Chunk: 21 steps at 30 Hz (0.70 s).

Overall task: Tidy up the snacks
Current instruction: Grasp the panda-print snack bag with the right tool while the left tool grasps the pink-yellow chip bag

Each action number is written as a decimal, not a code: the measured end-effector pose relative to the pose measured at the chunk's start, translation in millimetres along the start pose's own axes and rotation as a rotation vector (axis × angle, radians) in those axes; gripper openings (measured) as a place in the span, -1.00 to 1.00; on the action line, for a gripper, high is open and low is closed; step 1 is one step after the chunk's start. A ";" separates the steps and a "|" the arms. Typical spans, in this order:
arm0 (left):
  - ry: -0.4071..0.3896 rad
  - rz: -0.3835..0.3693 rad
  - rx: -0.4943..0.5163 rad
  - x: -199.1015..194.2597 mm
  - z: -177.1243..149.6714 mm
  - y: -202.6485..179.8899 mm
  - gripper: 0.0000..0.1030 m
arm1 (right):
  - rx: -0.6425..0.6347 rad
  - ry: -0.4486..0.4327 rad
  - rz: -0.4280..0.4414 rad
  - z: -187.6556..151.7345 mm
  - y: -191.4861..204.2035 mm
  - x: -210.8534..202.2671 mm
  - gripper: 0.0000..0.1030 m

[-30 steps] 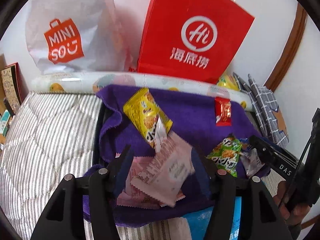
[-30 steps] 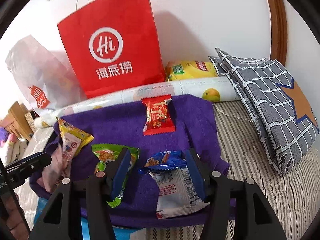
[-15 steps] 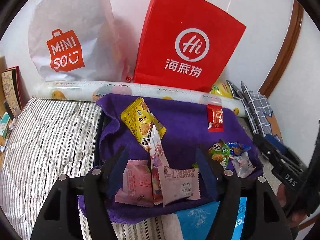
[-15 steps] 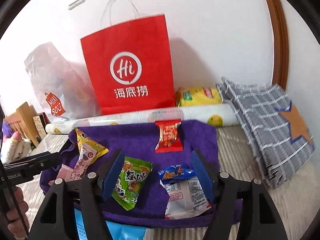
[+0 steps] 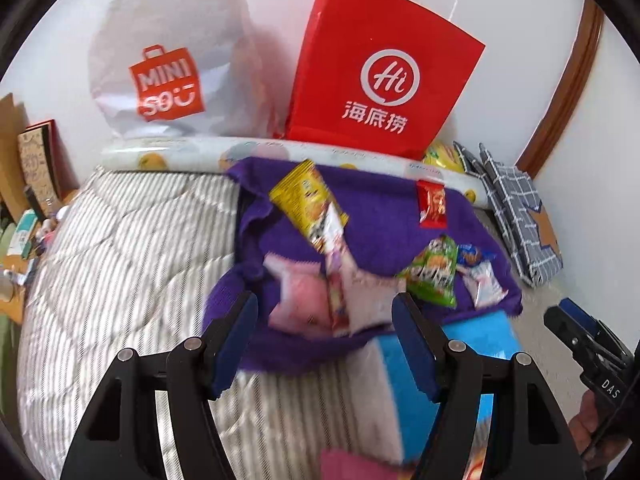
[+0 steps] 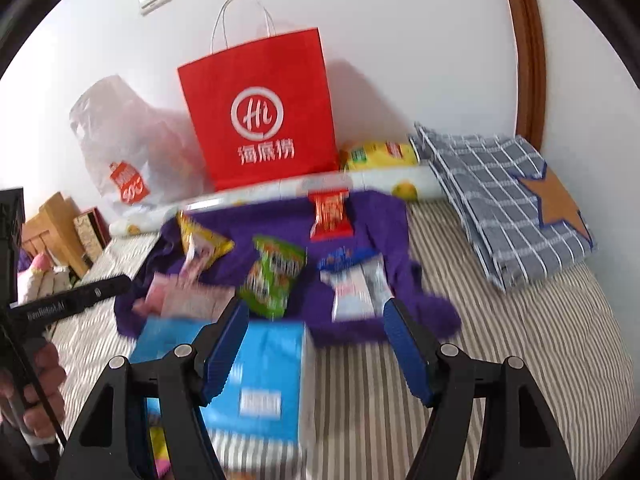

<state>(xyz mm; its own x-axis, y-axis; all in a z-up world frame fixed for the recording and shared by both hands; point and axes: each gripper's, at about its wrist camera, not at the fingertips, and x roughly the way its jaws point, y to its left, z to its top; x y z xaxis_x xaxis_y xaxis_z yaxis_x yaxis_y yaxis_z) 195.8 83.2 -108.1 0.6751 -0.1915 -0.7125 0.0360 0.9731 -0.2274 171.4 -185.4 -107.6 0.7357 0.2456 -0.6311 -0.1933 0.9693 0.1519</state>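
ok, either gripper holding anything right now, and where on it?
Nothing held. Left gripper and right gripper are both open with nothing between the fingers; the snack packets lie on the purple towel.

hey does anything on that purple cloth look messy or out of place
Yes. On the purple cloth, the yellow packet lies tilted with a slim pink-and-white packet overlapping it and the pink packets below. The cloth's left edge is rumpled.

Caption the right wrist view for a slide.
Open right gripper above a blue box, facing snack packets on a purple cloth.
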 end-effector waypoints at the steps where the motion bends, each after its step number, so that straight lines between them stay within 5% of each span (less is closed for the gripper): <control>1: 0.003 0.008 0.006 -6.0 -5.1 1.5 0.34 | -0.003 0.010 0.000 -6.2 1.6 -3.3 0.33; 16: -0.010 0.009 0.006 -60.4 -50.1 10.4 0.34 | 0.038 0.167 0.181 -76.5 39.0 -32.5 0.33; 21: -0.008 0.010 0.019 -71.1 -59.3 12.1 0.34 | -0.021 0.215 0.148 -91.4 58.3 -18.5 0.33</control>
<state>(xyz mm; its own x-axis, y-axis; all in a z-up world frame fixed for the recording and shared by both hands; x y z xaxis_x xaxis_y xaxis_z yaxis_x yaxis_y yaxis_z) 104.5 101.1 -99.5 0.6814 -0.1808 -0.7092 0.0433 0.9773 -0.2075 87.2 -134.4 -156.5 0.5445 0.3744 -0.7506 -0.3037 0.9221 0.2397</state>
